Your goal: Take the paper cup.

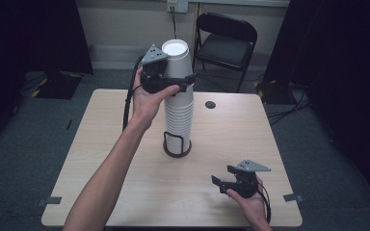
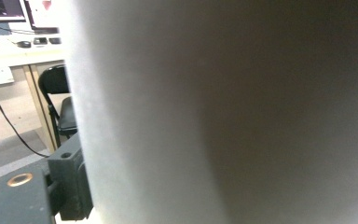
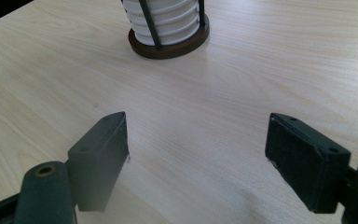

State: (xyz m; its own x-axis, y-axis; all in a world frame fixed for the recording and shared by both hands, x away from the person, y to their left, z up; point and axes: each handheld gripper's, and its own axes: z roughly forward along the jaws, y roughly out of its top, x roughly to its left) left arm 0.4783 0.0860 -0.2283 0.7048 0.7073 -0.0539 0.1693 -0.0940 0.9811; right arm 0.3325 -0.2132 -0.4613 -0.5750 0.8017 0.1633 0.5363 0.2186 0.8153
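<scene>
A tall stack of white paper cups [image 1: 178,120] stands upside down in a holder with a round brown base [image 1: 177,151] and black wire uprights, at the middle of the table. My left gripper [image 1: 176,83] is level with the top cup [image 1: 176,57] and shut on its wall. In the left gripper view that cup [image 2: 223,112] is right against the camera, with one of the fingers [image 2: 72,186] pressed to its side. My right gripper [image 1: 224,179] rests low near the front right of the table, open and holding nothing [image 3: 196,154]. It faces the holder base [image 3: 170,46] and the lowest cups [image 3: 168,18].
The light wooden table [image 1: 231,139] has a small round hole [image 1: 210,104] at its far right. A black folding chair [image 1: 226,43] stands behind the table. Grey carpet surrounds it, with cables at the right.
</scene>
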